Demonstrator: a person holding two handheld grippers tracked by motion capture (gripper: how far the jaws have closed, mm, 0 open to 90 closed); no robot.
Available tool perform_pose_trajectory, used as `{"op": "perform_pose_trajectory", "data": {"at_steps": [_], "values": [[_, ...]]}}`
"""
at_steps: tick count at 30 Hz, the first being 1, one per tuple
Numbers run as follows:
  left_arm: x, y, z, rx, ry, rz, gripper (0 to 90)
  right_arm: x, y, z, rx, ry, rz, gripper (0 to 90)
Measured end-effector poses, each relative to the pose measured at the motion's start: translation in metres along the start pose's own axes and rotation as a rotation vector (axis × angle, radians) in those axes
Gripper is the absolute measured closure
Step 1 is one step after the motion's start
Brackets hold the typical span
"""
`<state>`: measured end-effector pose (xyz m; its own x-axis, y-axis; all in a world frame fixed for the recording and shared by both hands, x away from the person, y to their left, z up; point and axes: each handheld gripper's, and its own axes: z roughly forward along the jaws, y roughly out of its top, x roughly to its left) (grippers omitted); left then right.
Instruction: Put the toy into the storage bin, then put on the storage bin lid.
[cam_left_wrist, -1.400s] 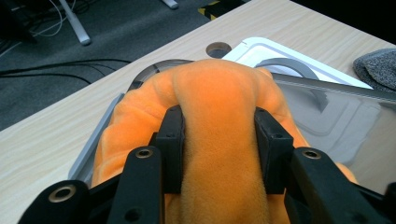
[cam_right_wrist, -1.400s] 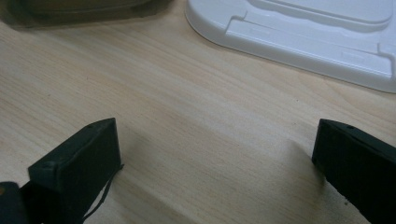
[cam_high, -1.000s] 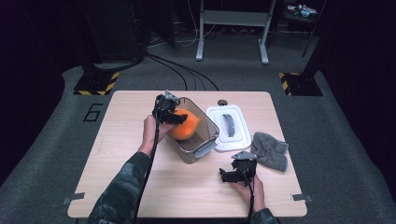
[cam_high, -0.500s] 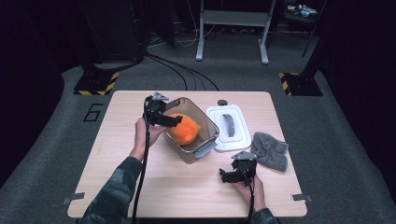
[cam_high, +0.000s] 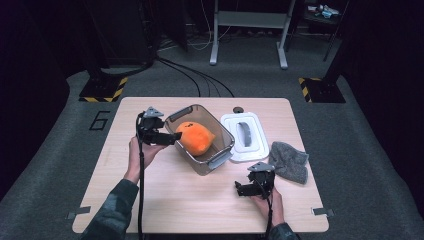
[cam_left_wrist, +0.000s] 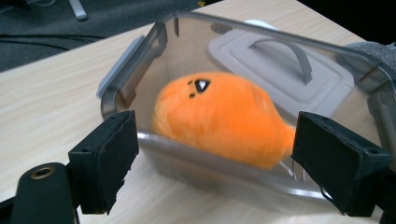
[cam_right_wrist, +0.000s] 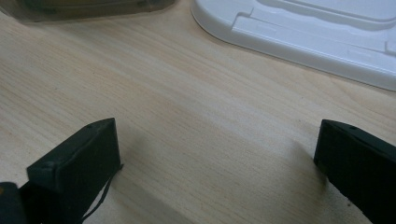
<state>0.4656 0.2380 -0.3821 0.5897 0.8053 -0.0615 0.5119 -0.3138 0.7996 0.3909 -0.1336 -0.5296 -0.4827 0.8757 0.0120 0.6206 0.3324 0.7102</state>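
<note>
Release just completed: left gripper (cam_high: 172, 139), jaws newly spread and empty, has drawn back leftward from the clear bin (cam_high: 227, 135), leaving the orange plush (cam_high: 196, 138) lying inside. Right gripper (cam_high: 241, 189), jaws spread, rests on the near table (cam_high: 200, 205). White lid (cam_high: 242, 136) right of bin likely comes next.

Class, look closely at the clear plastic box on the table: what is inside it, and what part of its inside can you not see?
Inside the clear plastic box lies an orange plush toy, with small dark face marks on top. The toy covers the box floor beneath it.
</note>
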Motion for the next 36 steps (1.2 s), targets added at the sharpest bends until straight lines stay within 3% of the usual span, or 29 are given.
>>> {"op": "perform_pose_trajectory", "data": {"at_steps": [2, 4, 14, 25, 28, 31, 36], "values": [[0.003, -0.005, -0.004, 0.009, -0.013, -0.014, 13.7, 0.0, 0.0, 0.0, -0.002, 0.0, -0.007, 0.0], [0.004, -0.011, -0.008, -0.004, 0.013, -0.012, 13.5, 0.0, 0.0, 0.0, -0.002, 0.0, -0.006, 0.0], [0.012, -0.039, -0.016, -0.005, 0.033, -0.052, 12.6, 0.0, 0.0, 0.0, -0.002, 0.0, -0.007, 0.0], [0.019, -0.076, -0.025, 0.012, 0.106, -0.069, 11.1, -0.001, 0.0, 0.001, -0.005, -0.005, -0.011, 0.0], [0.026, -0.097, -0.022, 0.028, 0.129, -0.1, 11.1, 0.001, 0.001, 0.0, 0.009, -0.011, 0.01, 0.0], [0.034, -0.114, -0.016, 0.052, 0.142, -0.135, 10.9, 0.0, 0.002, 0.0, 0.016, 0.002, -0.022, 0.0], [0.043, -0.14, -0.01, 0.068, 0.188, -0.167, 10.9, 0.001, 0.005, -0.004, 0.042, 0.031, -0.016, 0.0]]}}
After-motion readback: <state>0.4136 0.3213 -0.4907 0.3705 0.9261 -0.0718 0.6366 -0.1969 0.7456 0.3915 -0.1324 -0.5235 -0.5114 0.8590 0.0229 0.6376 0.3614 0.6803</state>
